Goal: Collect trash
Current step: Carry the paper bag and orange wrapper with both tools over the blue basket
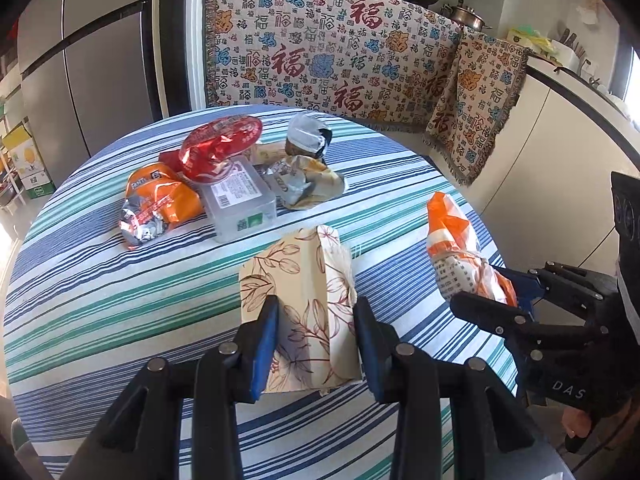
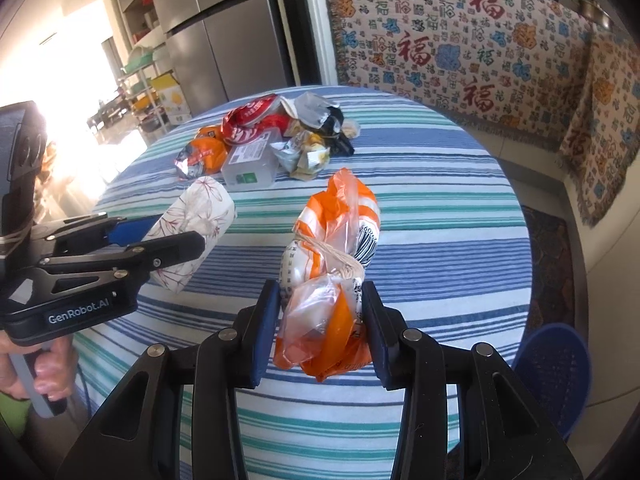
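Observation:
My left gripper (image 1: 316, 344) is shut on a cream paper packet with a brown leaf print (image 1: 300, 292), held above the striped round table (image 1: 100, 288). My right gripper (image 2: 320, 332) is shut on an orange and white plastic bag tied with string (image 2: 332, 240). Each gripper shows in the other's view: the right gripper (image 1: 496, 300) with the orange bag (image 1: 452, 236), the left gripper (image 2: 160, 240) with the leaf packet (image 2: 196, 216). A heap of trash lies at the table's far side: a red wrapper (image 1: 220, 144), an orange snack bag (image 1: 160, 200), a clear plastic box (image 1: 240, 200) and crumpled silver wrappers (image 1: 308, 180).
A patterned blanket (image 1: 320, 48) hangs over a counter behind the table, with pans on top. A steel fridge (image 2: 224, 28) stands at the back left. A blue mesh basket (image 2: 556, 376) sits on the floor to the table's right. A person's hand (image 2: 48, 372) grips the left handle.

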Action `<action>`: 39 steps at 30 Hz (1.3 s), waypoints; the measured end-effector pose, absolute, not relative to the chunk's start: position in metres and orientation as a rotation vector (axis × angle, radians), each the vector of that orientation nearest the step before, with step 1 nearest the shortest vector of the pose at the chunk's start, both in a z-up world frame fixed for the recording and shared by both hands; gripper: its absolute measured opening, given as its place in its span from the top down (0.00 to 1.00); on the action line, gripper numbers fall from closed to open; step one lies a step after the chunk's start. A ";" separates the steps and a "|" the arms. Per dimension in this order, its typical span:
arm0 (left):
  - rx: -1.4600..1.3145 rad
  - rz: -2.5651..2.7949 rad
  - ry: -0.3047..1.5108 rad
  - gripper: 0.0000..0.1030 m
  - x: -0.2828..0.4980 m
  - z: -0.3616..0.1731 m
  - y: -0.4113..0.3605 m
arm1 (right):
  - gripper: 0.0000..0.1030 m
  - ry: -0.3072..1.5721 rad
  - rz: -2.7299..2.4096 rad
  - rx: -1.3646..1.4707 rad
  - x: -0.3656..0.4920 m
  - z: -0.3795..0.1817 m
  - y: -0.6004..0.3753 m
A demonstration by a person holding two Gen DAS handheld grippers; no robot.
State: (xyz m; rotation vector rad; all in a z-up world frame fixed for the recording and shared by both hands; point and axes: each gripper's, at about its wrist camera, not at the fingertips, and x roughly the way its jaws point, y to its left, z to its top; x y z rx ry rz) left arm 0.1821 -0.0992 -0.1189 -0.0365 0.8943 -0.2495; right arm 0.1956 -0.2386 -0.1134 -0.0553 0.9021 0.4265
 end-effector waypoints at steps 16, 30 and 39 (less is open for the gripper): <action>-0.002 -0.376 0.887 0.64 0.185 -0.106 -0.164 | 0.60 0.880 0.317 0.044 0.178 -0.102 -0.313; 0.044 -0.666 0.886 0.64 0.205 -0.082 -0.304 | 0.60 0.900 0.004 0.179 0.145 -0.091 -0.481; 0.093 -0.799 0.934 0.64 0.220 -0.117 -0.432 | 0.60 0.992 -0.155 0.243 0.154 -0.127 -0.579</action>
